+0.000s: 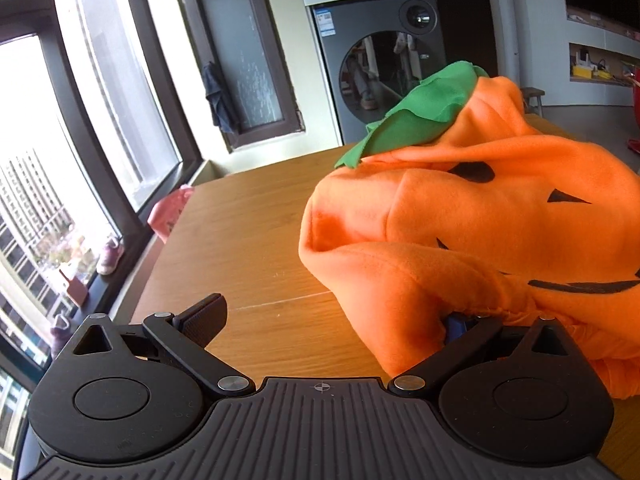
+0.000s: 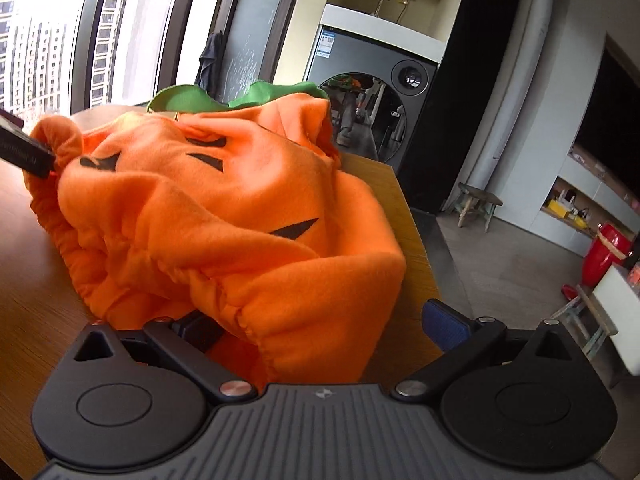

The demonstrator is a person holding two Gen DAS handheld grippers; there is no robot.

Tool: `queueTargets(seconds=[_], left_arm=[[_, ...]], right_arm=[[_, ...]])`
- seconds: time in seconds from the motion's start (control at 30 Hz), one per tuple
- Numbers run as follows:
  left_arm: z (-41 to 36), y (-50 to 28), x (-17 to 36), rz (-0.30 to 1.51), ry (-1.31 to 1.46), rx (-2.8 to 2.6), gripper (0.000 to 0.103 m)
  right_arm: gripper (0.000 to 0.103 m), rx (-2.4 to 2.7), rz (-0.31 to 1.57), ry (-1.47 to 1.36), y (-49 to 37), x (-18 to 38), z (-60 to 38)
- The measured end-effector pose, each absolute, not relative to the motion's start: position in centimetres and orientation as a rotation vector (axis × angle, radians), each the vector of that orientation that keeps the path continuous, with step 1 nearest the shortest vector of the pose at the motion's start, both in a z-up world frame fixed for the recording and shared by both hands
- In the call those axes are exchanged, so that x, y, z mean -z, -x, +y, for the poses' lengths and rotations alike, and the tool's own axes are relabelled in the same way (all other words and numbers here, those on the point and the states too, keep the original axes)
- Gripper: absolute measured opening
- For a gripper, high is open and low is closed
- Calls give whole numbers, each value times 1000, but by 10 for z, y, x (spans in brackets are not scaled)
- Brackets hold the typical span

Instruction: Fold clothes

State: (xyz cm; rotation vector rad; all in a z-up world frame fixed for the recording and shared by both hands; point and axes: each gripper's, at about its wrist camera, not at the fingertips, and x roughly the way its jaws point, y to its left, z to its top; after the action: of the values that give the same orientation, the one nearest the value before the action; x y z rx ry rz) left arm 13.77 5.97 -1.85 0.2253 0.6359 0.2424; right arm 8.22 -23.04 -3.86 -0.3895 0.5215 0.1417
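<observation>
Orange pumpkin costume (image 1: 480, 220) heaped on the wooden table (image 1: 248, 232), green collar (image 1: 416, 112) at 12 o'clock. Left gripper (image 1: 328, 320) spread wide, fleece draped over its finger at 3 o'clock. Right gripper (image 2: 320, 320) likewise wide, hem lying between the fingers. Best to close on a single gathered hem layer at each side, then lift and spread flat before folding.
</observation>
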Motion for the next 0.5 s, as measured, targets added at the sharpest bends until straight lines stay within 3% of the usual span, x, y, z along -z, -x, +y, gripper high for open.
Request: queueTargets(seconds=[0.3,0.5], left_arm=[[110,-71,-35,425,-144,-438,103],[85,-12,-9,568,-203,-221,103]], right_arm=[[103,-125,285,347,-101,-21,-244],[103,-251,389,408,-81,-8,-241]])
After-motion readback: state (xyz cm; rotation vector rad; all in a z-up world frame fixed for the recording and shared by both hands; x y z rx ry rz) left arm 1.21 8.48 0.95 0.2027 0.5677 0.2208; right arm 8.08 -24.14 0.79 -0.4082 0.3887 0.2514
